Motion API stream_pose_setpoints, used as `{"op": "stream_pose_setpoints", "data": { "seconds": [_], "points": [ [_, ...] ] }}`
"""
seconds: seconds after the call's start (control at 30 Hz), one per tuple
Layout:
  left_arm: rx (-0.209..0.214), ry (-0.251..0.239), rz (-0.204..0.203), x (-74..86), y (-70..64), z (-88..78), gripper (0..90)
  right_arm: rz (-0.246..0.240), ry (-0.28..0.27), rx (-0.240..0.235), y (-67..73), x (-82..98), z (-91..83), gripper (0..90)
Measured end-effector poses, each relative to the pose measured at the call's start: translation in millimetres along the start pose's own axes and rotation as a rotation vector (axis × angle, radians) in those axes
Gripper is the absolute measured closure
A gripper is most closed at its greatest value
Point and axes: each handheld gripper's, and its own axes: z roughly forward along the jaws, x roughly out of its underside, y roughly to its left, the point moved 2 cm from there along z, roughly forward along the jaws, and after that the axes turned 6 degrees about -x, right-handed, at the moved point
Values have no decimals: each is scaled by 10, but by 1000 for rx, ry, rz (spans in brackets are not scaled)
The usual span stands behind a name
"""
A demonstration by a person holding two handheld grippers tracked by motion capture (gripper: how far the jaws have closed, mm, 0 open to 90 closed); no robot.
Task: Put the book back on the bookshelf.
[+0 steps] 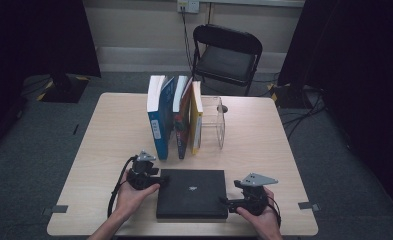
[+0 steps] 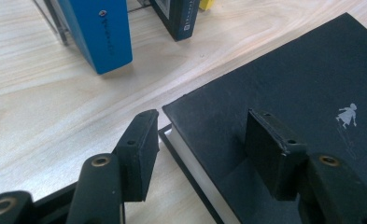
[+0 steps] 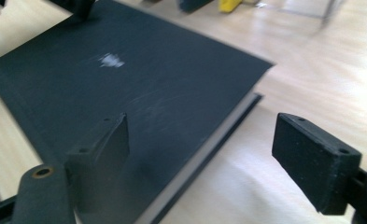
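**Black book flat on the table, both grippers straddling its edges, nothing gripped yet**

The black book (image 1: 191, 194) lies flat at the near edge of the table (image 1: 114, 125), cover up, little pale figure printed in the middle. The left gripper (image 1: 160, 181) sits at its far left corner, jaws partly open: in the left gripper view 1 pad hangs over the cover and the other off the side, neither one pressing. The right gripper (image 1: 223, 202) is at the right edge, jaws wide, also straddling, holding nothing.

What could go wrong, I reckon: the cover is thin and overhangs the pages, so a pinch on the cover alone would just flip it open instead of lifting the book. Uneven lift from the 2 sides could let it slide out too.

Room-wise, there's bare wood on the left and right. Ahead stand 3 books: blue book (image 1: 159, 117), a dark one (image 1: 182, 120) and a yellow one (image 1: 196, 120), leaning against a clear stand (image 1: 219, 122). Swinging the black book up carelessly could knock them over.
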Motion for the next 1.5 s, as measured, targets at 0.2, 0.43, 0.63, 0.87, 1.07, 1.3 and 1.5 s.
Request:
{"op": "stream_pose_setpoints", "data": {
  "seconds": [0.2, 0.43, 0.63, 0.87, 1.07, 1.3, 1.5],
  "points": [
    [18, -5, -17, -46, 2, 66, 444, -30, 42, -39, 128, 15, 91, 166],
    [28, -18, -18, -101, -28, 159, 405, -33, 54, -56, 221, 63, 126, 126],
    [49, -15, -28, -124, -10, 206, 383, -35, 58, -65, 276, 126, 89, 109],
    [27, -12, 74, -234, -214, 287, 397, -71, 120, -54, 363, 237, 147, 116],
    [69, -30, 61, -218, -180, 318, 381, -47, 120, -82, 322, 231, 163, 102],
    [134, -28, 25, -212, -109, 376, 340, -51, 124, -74, 333, 237, 177, 89],
    [155, -7, 47, -216, -93, 363, 334, -52, 135, -86, 316, 225, 183, 92]
  ]
}}
